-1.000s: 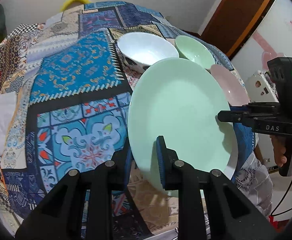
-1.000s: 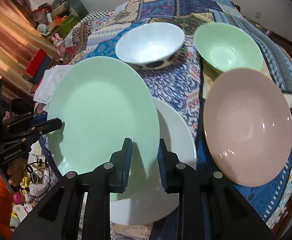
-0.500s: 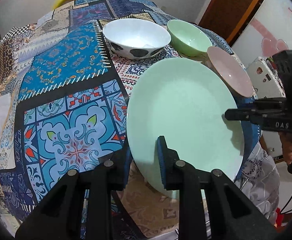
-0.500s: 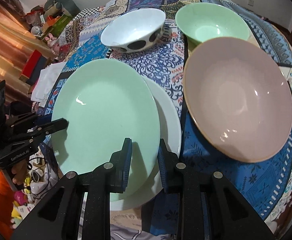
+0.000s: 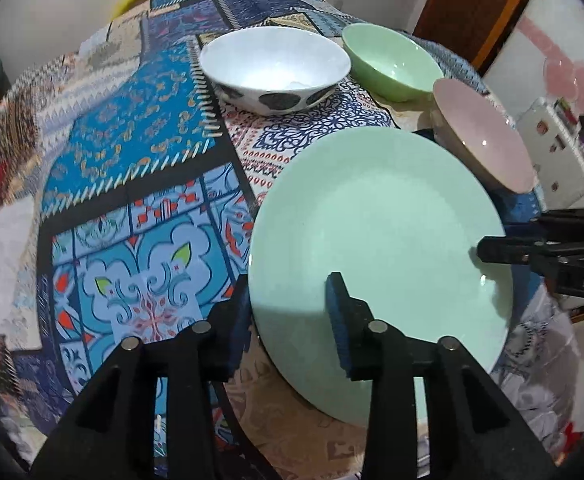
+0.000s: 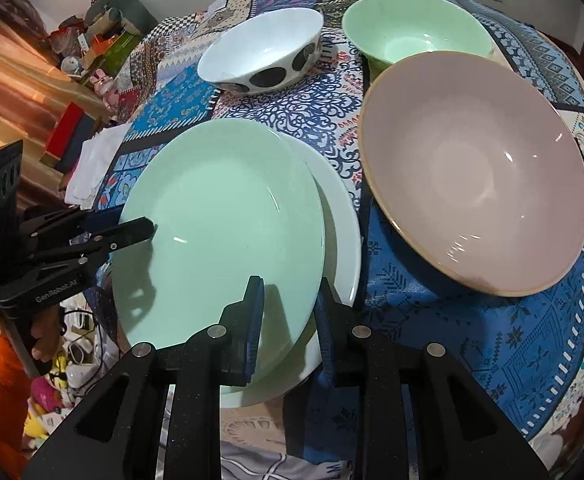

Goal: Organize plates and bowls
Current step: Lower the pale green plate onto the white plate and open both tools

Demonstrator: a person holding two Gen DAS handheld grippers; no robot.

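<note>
white plate (image 6: 342,236) mostly hidden under green plate (image 6: 220,232) (only its right rim shows), green bowl (image 6: 412,36) partly behind pink bowl (image 6: 476,168)

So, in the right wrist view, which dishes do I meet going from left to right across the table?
green plate → white plate under it → pink bowl. In the back row: white spotted bowl → green bowl.

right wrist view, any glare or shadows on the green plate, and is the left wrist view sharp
Right wrist view: small glints on the green plate, and gripper shadows across its near and left rim. Left wrist view: the green plate shows almost no glare, its near part is shaded, and the tablecloth looks soft towards the left edge.
</note>
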